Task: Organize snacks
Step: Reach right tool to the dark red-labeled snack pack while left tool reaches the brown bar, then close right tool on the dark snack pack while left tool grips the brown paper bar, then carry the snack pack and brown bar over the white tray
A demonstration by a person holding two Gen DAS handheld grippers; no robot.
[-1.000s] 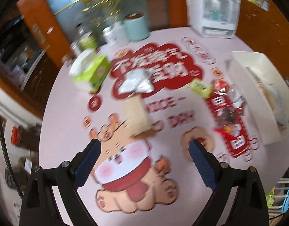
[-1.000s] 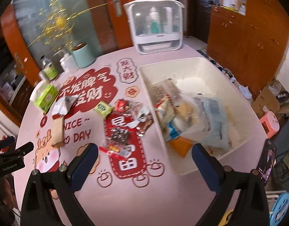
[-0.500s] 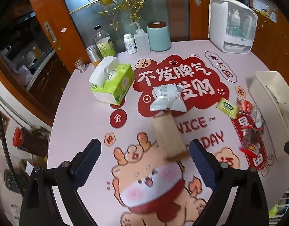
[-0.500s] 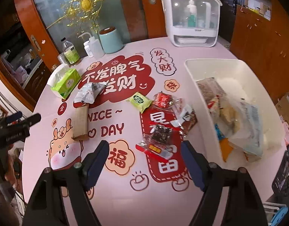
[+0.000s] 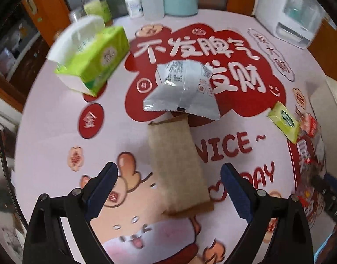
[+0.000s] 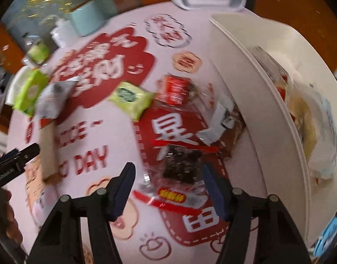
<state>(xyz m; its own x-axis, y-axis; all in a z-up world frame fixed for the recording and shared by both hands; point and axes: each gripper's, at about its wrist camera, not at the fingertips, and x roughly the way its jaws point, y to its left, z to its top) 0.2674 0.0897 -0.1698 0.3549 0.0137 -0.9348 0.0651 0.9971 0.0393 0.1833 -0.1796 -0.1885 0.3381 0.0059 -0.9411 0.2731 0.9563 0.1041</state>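
Pick step: right gripper (image 6: 168,189) closing, unclamped, around clear snack packet (image 6: 177,176); left gripper (image 5: 168,189) open over brown pack (image 5: 177,165); next squeeze, lift.

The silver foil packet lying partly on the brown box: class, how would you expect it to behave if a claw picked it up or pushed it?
The silver foil packet looks puffed and thin-walled, so probably light and crushable. Its glossy film may slip between pads. Leaning on the brown box, it would likely slide off if nudged.
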